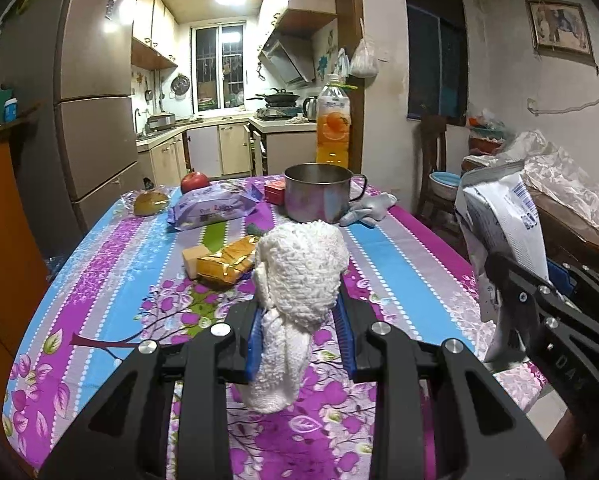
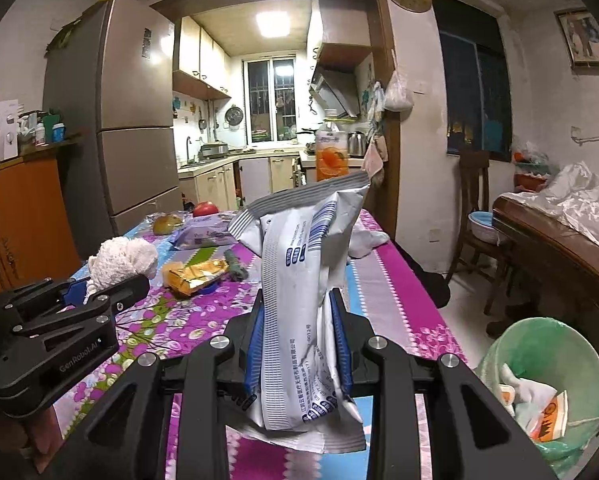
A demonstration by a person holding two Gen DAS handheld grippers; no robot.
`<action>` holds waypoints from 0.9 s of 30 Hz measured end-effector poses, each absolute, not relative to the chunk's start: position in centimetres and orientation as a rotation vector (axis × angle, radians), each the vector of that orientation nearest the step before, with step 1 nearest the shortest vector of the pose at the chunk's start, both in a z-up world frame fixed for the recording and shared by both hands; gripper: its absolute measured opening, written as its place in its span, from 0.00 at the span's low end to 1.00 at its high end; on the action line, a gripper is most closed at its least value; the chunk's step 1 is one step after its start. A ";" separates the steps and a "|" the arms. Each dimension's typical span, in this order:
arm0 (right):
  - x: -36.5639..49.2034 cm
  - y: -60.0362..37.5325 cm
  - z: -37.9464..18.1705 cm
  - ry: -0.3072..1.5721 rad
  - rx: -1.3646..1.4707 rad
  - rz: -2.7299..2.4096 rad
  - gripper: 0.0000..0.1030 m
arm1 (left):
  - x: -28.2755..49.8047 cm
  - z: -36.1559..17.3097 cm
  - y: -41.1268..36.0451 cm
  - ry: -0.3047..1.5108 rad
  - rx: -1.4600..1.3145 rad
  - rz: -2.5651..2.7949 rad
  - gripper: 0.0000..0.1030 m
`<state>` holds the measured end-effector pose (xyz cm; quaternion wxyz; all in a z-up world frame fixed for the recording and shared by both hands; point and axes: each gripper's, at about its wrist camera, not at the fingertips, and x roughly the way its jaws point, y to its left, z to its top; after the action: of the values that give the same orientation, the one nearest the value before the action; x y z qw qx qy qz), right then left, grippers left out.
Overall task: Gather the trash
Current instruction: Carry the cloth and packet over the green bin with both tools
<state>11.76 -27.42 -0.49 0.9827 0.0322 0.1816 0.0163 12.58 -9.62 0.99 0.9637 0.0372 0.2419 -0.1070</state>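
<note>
My left gripper [image 1: 299, 312] is shut on a white knitted cloth [image 1: 299, 272] and holds it above the floral tablecloth [image 1: 119, 280]. My right gripper [image 2: 299, 320] is shut on an empty white and blue wrapper bag [image 2: 299, 280], held upright above the table's near right part. The right gripper with its bag also shows in the left wrist view [image 1: 503, 232]. A green-lined trash bin [image 2: 547, 372] with several wrappers inside stands on the floor, low right of the table. A gold snack wrapper [image 1: 227, 260] lies mid-table.
On the table stand a steel mug [image 1: 319, 192], an orange juice bottle [image 1: 333, 120], a purple wipes pack [image 1: 215, 208], a red apple [image 1: 193, 180], a bread bun [image 1: 149, 202] and a grey glove [image 1: 369, 208]. A wooden chair [image 2: 475, 216] and cabinet [image 2: 571, 256] stand right.
</note>
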 end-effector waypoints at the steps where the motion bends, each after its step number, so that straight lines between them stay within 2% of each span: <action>1: 11.6 -27.8 -0.5 0.366 0.065 0.027 0.30 | 12.5 1.0 -10.0 0.492 0.078 -0.221 0.28; 27: 7.4 -36.7 -0.5 0.366 0.112 -0.131 0.30 | 11.6 1.1 -18.8 0.490 0.140 -0.344 0.30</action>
<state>7.42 -36.75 -0.54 0.9796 0.0555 0.1816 -0.0649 11.58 -18.83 1.08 0.9531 0.0690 0.2412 -0.1692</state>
